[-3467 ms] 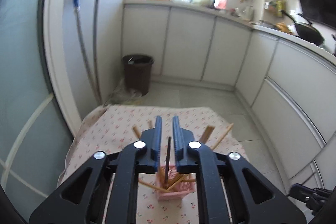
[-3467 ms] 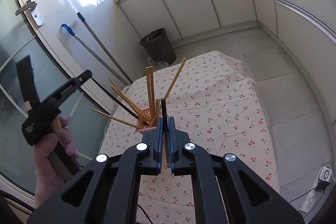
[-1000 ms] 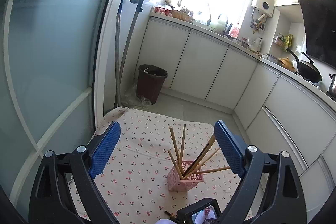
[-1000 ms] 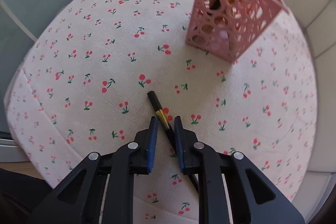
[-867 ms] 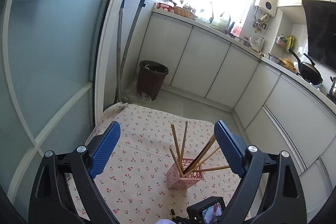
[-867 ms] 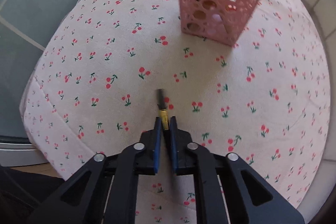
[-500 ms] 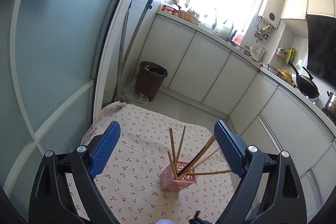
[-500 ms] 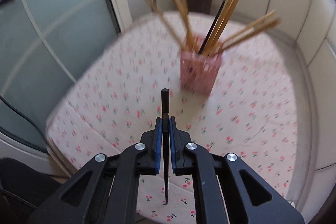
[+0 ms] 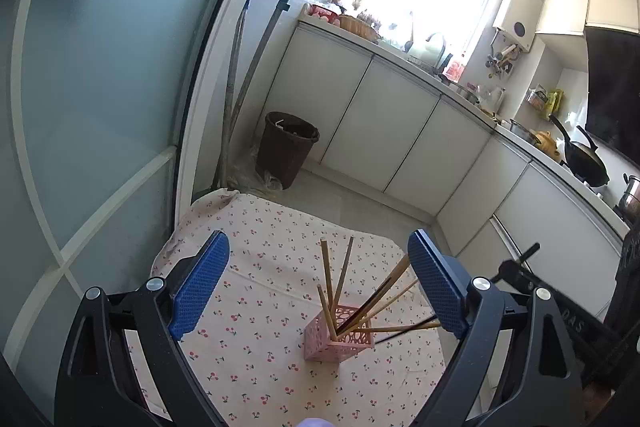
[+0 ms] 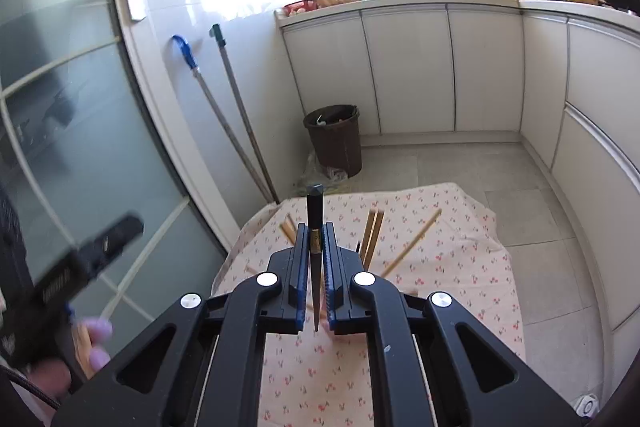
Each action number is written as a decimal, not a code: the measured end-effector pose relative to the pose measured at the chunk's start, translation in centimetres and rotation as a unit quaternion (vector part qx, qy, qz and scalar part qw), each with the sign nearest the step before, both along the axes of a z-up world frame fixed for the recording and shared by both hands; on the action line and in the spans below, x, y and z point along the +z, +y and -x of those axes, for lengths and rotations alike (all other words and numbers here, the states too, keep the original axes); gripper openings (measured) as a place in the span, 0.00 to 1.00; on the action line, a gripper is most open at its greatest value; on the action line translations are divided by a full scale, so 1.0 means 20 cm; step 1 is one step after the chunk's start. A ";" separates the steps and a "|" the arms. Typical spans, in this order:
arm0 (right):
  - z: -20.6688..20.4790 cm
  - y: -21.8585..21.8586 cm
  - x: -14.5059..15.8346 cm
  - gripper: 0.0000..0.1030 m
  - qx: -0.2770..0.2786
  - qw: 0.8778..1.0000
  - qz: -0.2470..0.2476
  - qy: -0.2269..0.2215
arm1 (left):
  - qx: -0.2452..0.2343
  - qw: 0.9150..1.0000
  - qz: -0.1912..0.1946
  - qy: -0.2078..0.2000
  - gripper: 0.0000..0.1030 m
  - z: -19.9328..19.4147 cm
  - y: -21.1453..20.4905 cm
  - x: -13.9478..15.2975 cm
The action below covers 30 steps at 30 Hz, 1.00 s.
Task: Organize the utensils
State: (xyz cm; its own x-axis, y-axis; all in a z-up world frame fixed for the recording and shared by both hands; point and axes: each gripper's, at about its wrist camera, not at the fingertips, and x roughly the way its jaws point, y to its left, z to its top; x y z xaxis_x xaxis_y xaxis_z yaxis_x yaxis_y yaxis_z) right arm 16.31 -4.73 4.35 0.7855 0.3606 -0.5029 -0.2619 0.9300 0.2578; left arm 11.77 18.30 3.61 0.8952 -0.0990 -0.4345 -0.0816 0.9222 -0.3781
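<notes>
While the right gripper (image 10: pixel 316 243) clamps a dark chopstick (image 10: pixel 315 227) upright, its long axis along the fingers, the pink holder (image 9: pixel 339 341) sits below and just ahead; left gripper (image 9: pixel 318 291) gapes wide, empty, farther off.

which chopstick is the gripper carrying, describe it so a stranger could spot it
Above the cherry-print tablecloth, find the right gripper, its blue pads shut. Pinched between them, pointing up and away, is the black chopstick. Unlike the tan wooden chopsticks fanned out beyond it, it is dark with a gold band.
</notes>
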 end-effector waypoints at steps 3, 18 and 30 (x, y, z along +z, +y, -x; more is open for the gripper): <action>-0.11 0.01 -0.01 0.07 -0.015 1.000 -0.002 0.002 | -0.001 1.000 0.002 0.005 0.84 -0.02 0.00 -0.01; -0.15 -0.06 -0.26 0.28 -0.035 0.999 0.001 0.019 | -0.008 0.999 -0.041 0.009 0.85 -0.02 -0.12 -0.02; 0.24 -0.25 -0.25 0.66 -0.110 0.992 0.060 -0.031 | 0.033 0.979 -0.202 -0.019 0.93 0.20 -0.51 -0.12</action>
